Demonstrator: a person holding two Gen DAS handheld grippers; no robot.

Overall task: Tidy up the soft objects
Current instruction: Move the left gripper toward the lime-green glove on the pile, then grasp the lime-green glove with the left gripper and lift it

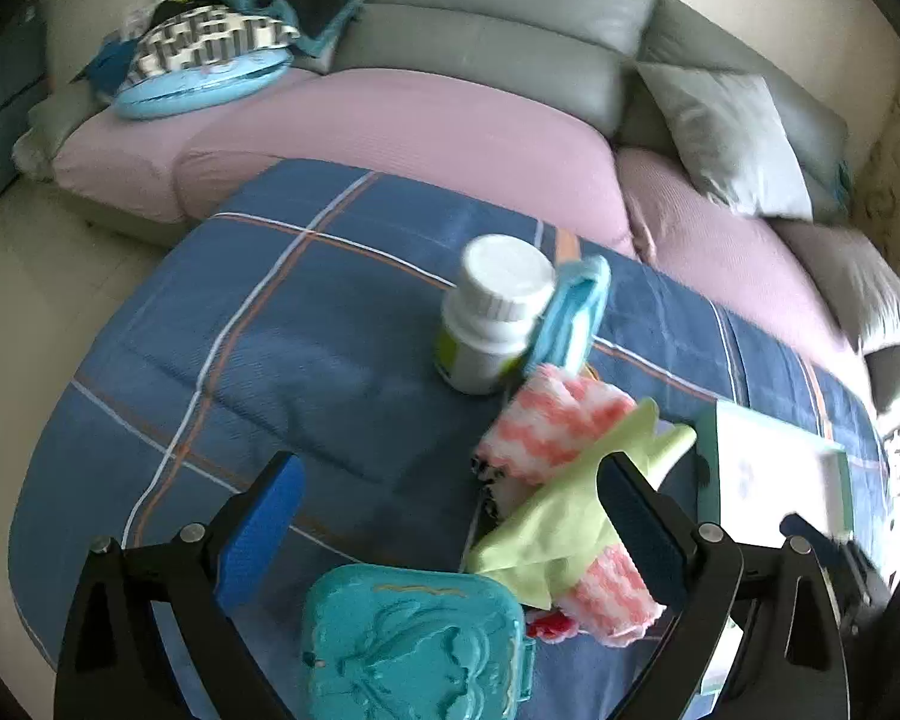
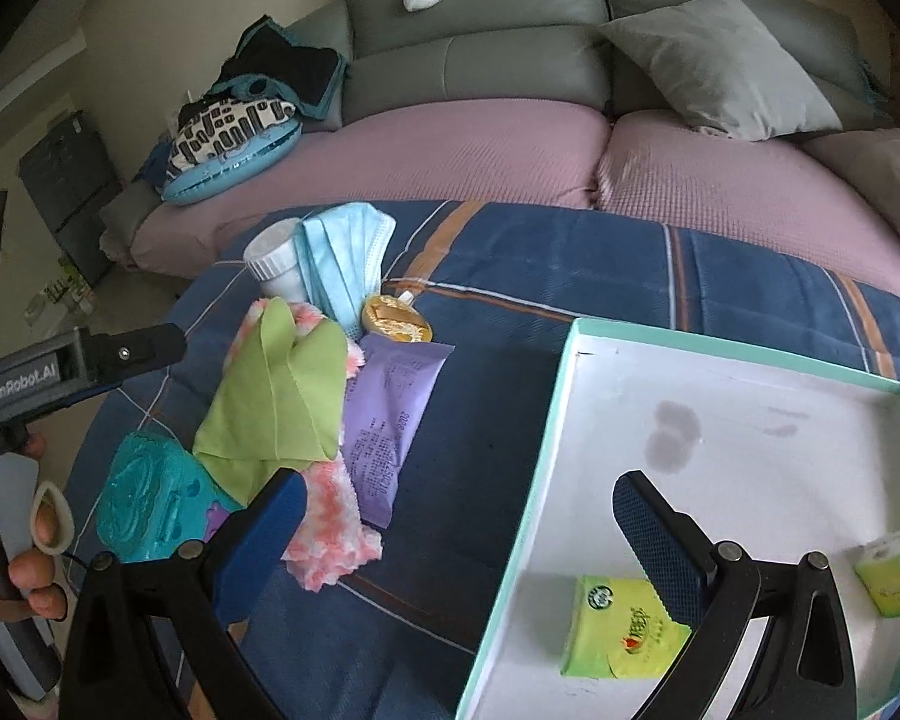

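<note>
left claw (image 1: 450,504) spread | right claw (image 2: 459,516) spread | left handle (image 2: 24,381) reads "GenRobot.AI"

Tissue packs (image 2: 621,627) in tray (image 2: 744,372)

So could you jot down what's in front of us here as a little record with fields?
surface: blue plaid blanket
tray: white box, holding two green tissue packs
pile: green cloth on pink-white towel, beside purple packet
behind pile: white bottle, blue face masks
near edge: teal case
left gripper: open, empty
right gripper: open, empty
</note>
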